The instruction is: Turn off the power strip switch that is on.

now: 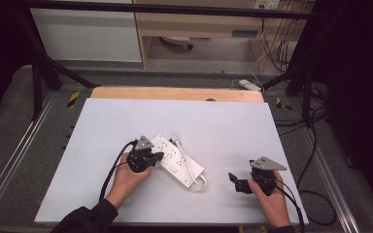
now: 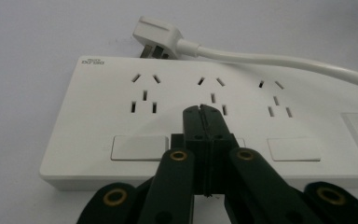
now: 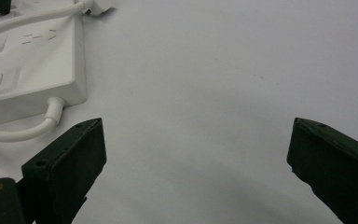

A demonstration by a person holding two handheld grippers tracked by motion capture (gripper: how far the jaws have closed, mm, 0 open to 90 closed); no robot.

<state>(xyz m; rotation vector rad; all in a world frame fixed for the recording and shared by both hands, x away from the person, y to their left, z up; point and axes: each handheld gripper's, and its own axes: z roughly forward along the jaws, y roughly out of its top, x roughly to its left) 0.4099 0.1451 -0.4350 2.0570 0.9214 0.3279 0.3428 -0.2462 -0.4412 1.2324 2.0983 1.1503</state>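
Note:
A white power strip (image 1: pixel 177 159) lies at an angle in the middle of the white table top (image 1: pixel 213 121). Its cord (image 1: pixel 193 167) runs along its far side and loops back at the near end. My left gripper (image 1: pixel 158 157) is shut, and its joined tips rest over the strip's face (image 2: pixel 205 100) near the middle sockets (image 2: pixel 202 110). The strip's white plug (image 2: pixel 156 35) lies just past its far edge. To the right of the strip my right gripper (image 1: pixel 232 178) stands open over bare table, jaws wide apart (image 3: pixel 196 140). The strip's corner (image 3: pixel 37 70) shows upper left there.
A wooden board edge (image 1: pixel 175 93) runs along the table's far side. Black frame posts and loose cables (image 1: pixel 311 145) stand to the right of the table. A shelf unit (image 1: pixel 199 29) sits behind.

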